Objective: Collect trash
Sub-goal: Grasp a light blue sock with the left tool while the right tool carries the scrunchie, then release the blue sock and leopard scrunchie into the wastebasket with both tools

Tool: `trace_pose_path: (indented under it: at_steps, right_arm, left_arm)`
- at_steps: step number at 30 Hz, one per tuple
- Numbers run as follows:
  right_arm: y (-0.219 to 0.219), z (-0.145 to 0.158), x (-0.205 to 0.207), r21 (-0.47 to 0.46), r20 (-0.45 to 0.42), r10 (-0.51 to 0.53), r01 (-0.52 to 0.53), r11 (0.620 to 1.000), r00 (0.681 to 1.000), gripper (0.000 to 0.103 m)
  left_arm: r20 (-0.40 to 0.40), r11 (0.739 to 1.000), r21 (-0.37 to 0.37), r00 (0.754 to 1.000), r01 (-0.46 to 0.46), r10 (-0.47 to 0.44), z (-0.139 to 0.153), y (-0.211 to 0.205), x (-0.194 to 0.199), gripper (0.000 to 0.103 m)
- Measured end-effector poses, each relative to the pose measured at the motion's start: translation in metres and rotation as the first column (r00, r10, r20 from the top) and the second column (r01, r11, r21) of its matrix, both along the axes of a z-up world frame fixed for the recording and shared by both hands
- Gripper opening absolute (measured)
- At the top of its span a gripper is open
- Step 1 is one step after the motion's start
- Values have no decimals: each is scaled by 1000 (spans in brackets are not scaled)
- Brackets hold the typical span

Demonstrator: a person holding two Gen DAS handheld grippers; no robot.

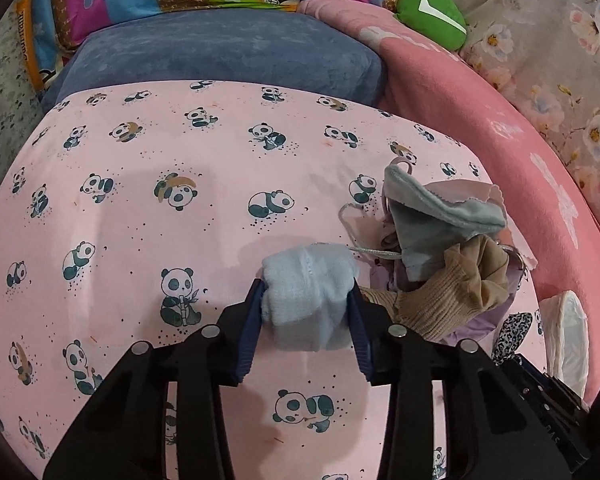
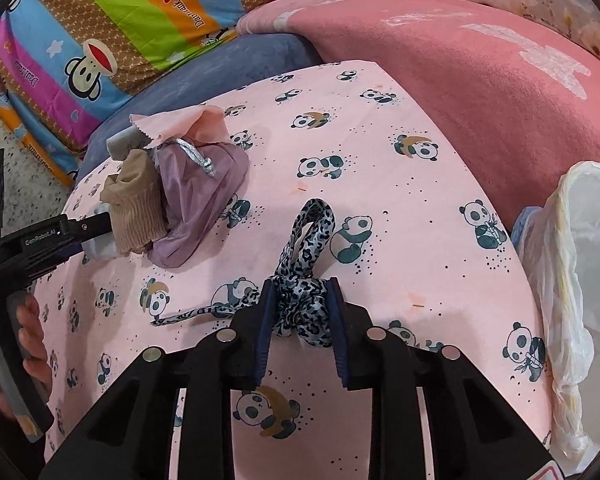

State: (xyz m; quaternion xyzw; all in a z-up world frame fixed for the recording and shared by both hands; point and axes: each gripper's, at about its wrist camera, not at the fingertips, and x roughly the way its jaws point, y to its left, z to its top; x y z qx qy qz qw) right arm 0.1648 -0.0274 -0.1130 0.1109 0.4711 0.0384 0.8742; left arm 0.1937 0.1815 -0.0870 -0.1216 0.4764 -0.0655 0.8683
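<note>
Black linkage arms fill the bottom of both views, each ending in a pair of blue pads. Low in the centre of the left wrist view, the left gripper (image 1: 308, 300) has its fingers pinching a rolled light-blue sock (image 1: 309, 298) from both sides, the pads pressed into the fabric and the roll resting on the pink panda-print cloth (image 1: 148, 208). Just right of the sock lies a heap of scraps: a grey-blue cloth (image 1: 432, 216) on top, a tan ribbed stocking (image 1: 452, 296) below it, and a lilac drawstring pouch (image 1: 476, 322) underneath, with a silver cord (image 1: 374, 252) running from the heap toward the sock. In the right wrist view, the right gripper (image 2: 302, 308) is closed on the knotted middle of a leopard-print ribbon (image 2: 312, 240), whose loop stands up toward the centre of the frame while one tail trails to the lower left (the knot bulges between the pads). At the right edge of that view a crumpled white plastic bag (image 2: 572, 280) sits just off the cloth, probably open at the top, though the fisheye bend makes this hard to judge. A blue cushion (image 1: 228, 52), a pink blanket (image 2: 480, 92) and a striped cartoon quilt (image 2: 100, 28) crowd the upper part of the frames, and a hand (image 2: 32, 328) grips the other tool's handle at the lower left.
</note>
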Motion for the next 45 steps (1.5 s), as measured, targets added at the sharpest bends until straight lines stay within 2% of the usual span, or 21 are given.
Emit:
trace_pose_path:
  at_steps: [1, 8, 19, 25, 32, 45]
  right_arm:
    - [1, 1, -1, -1, 1, 1, -1, 1000, 1000, 14]
    - [4, 24, -11, -2, 62, 15, -15, 1000, 998, 11]
    - [-16, 108, -43, 30, 255, -12, 4, 1000, 967, 11]
    - [-42, 153, -66, 41, 347, -50, 38, 998, 936, 11]
    - [-83, 182, -94, 53, 403, -122, 110, 993, 907, 11]
    - [-172, 201, -146, 90, 440, -263, 250, 964, 858, 11]
  left_arm:
    - [1, 1000, -3, 1000, -1, 1, 2, 0, -1, 37]
    - [57, 1000, 15, 998, 0, -1, 29, -8, -12, 36]
    - [185, 997, 21, 980, 72, -75, 98, -54, -40, 36]
    - [244, 989, 42, 958, 141, -147, 127, -95, -57, 36]
    - [286, 968, 72, 925, 239, -249, 148, -153, -75, 36]
    - [295, 906, 129, 857, 403, -423, 158, -242, -105, 36]
